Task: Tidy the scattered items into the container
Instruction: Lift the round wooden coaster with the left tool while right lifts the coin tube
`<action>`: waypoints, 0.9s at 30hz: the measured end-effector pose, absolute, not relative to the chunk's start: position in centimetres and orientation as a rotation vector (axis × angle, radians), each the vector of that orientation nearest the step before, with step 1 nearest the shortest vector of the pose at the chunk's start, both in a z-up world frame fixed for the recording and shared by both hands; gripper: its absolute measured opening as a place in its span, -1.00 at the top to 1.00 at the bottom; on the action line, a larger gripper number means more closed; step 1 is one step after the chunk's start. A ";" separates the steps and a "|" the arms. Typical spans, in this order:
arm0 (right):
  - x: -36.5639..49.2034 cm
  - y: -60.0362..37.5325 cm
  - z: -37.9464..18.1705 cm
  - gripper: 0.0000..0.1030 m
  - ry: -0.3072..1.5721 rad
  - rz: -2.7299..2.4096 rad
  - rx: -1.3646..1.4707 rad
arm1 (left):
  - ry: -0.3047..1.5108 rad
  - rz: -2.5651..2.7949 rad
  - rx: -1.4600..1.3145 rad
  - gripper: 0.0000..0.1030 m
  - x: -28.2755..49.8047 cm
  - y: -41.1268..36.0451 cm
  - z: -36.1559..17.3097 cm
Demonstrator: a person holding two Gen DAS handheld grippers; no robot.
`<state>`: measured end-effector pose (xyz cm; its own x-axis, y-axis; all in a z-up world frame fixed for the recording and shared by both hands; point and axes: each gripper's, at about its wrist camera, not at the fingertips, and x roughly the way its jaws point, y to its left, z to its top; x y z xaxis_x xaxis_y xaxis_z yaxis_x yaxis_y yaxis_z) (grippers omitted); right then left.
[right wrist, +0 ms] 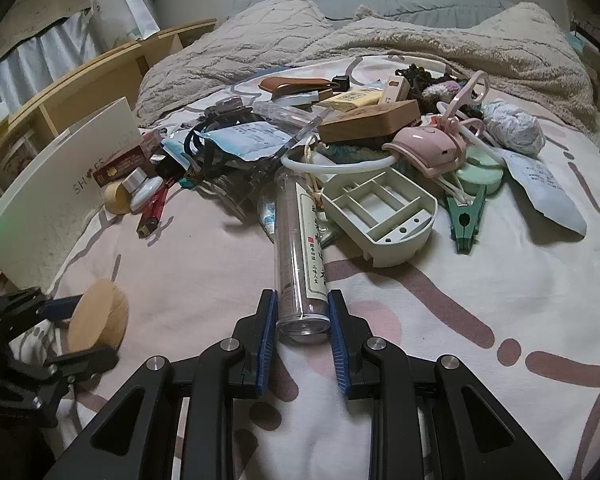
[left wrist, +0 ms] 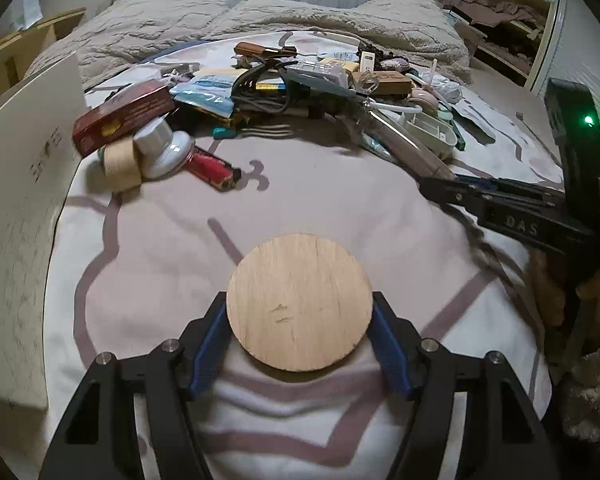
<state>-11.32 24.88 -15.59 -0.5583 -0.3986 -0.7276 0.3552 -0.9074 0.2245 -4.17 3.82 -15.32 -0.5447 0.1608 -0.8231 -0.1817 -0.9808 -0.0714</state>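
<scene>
My left gripper (left wrist: 299,312) is shut on a round wooden disc (left wrist: 299,302), held flat above the pink-patterned bedsheet; the disc (right wrist: 96,316) and left gripper (right wrist: 66,332) also show at the lower left of the right wrist view. My right gripper (right wrist: 302,312) is shut on the near end of a clear plastic tube (right wrist: 298,240) with a paper label, which lies on the sheet pointing toward the pile. A white box (left wrist: 20,216) stands at the left; in the right wrist view the white box (right wrist: 52,200) bears grey lettering.
A heap of scattered items crosses the bed: red carton (left wrist: 120,116), tape roll (left wrist: 120,164), white cap (left wrist: 160,148), red lighter (left wrist: 216,170), cables (right wrist: 212,148), white divided tray (right wrist: 384,216), green clip (right wrist: 466,220), pink device (right wrist: 428,148), wooden block (right wrist: 368,120). A rumpled blanket (right wrist: 420,44) lies behind.
</scene>
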 end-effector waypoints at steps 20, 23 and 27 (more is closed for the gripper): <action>-4.0 25.8 -13.8 0.51 0.004 -2.404 1.245 | -0.106 2.684 -1.274 -0.32 -2.4 3.0 -15.7; -3.4 25.7 -13.8 0.50 0.041 -2.419 1.245 | -0.099 2.688 -1.269 -0.43 -2.5 3.2 -15.7; -3.4 25.5 -13.9 0.50 0.051 -2.434 1.249 | -0.107 2.683 -1.270 -0.65 -2.7 3.7 -15.9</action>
<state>-3.44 25.51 -13.87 -0.5193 -0.3345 -0.7864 0.3671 -0.9183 0.1482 -2.72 3.69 -15.90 -0.6226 0.1845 -0.7605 -0.1232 -0.9828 -0.1376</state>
